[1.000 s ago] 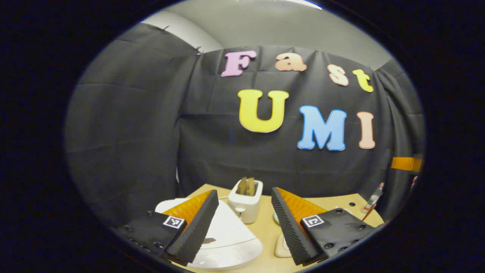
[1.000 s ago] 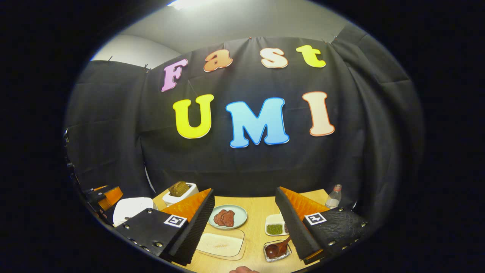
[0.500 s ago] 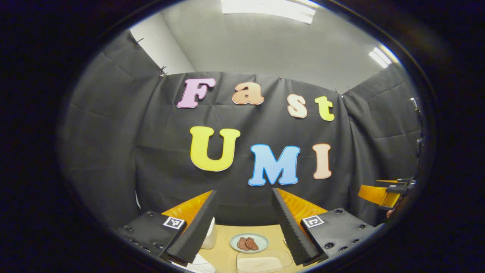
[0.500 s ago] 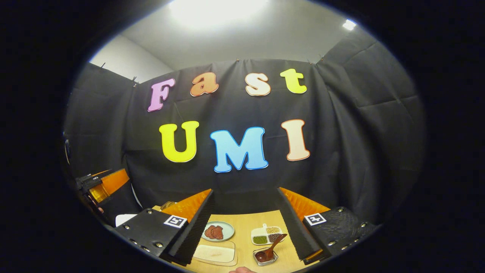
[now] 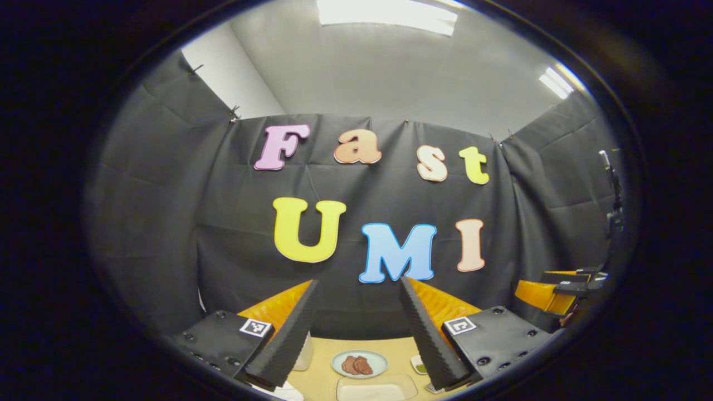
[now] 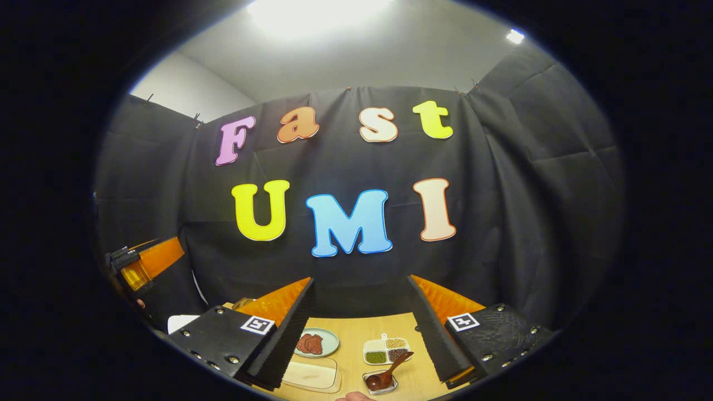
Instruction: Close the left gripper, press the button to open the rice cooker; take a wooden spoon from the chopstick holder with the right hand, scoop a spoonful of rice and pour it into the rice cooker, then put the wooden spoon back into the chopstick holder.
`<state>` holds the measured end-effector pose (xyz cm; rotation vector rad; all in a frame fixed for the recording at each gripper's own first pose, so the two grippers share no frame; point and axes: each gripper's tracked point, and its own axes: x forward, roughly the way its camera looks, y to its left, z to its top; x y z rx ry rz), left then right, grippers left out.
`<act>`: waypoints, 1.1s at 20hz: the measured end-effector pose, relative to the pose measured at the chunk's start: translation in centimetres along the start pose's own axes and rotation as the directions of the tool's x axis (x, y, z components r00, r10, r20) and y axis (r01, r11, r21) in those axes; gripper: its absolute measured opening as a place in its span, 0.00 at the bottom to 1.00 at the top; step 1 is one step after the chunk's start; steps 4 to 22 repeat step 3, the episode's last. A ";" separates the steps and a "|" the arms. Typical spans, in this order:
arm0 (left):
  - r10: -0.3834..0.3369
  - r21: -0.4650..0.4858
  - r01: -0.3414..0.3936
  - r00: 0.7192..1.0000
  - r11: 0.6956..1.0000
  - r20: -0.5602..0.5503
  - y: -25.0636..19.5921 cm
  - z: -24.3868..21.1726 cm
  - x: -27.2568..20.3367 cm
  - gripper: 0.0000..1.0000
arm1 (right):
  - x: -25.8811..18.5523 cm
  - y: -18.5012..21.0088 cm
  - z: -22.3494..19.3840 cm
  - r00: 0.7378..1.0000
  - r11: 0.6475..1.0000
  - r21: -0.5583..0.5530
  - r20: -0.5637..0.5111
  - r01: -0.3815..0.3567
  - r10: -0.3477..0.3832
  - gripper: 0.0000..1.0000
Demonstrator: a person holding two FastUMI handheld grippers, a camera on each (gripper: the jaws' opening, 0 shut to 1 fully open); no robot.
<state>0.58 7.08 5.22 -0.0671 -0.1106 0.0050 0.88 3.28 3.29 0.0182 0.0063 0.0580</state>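
The left gripper (image 5: 356,328) and the right gripper (image 6: 362,328) are both held high above the table (image 6: 356,334), tilted toward the booth wall, with jaws spread wide and nothing held between the fingers of either.

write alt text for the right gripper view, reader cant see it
The right gripper, open and empty, is held above a wooden table. Between its fingers lie a plate of meat, a divided dish of grains and a spoon resting in a small dish. The left gripper shows at far left.
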 end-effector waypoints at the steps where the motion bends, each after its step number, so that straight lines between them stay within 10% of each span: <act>1: 0.001 0.001 -0.001 1.000 1.000 -0.007 -0.7 -0.5 -0.1 0.99 | 0.3 -0.6 0.3 1.000 1.000 -0.005 0.005 -0.005 0.005 0.97; 22: 0.011 0.018 -0.011 1.000 1.000 -0.028 -1.8 -1.5 0.1 0.96 | 0.8 -1.3 0.5 1.000 1.000 -0.005 0.002 -0.022 0.022 0.97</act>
